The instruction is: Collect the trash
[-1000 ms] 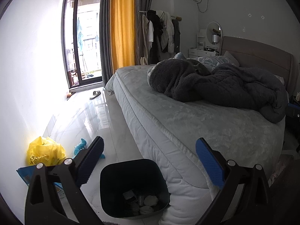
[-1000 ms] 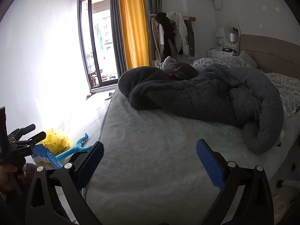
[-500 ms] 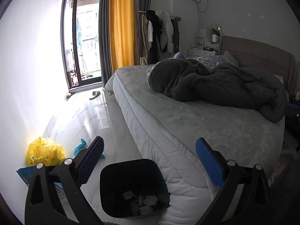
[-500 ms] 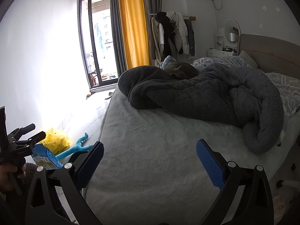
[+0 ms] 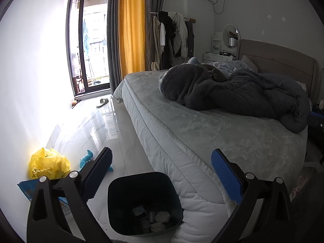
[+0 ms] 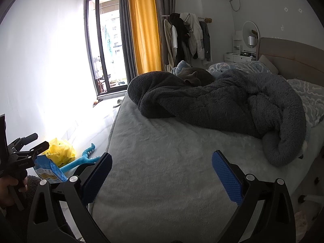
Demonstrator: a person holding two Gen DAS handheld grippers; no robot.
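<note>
Left gripper (image 5: 161, 171) and right gripper (image 6: 162, 172) both spread wide, empty – crumpled yellow plastic bag (image 5: 48, 165) and blue snack packet (image 6: 49, 171) lie on glossy white floor by wall, near dark square plastic bin (image 5: 141, 202); risk – thin film slipping between pads, bin tipped by bed-side reach

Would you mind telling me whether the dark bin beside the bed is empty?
Not empty: the bin stands upright with crumpled tissues and wrappers covering its bottom.
</note>
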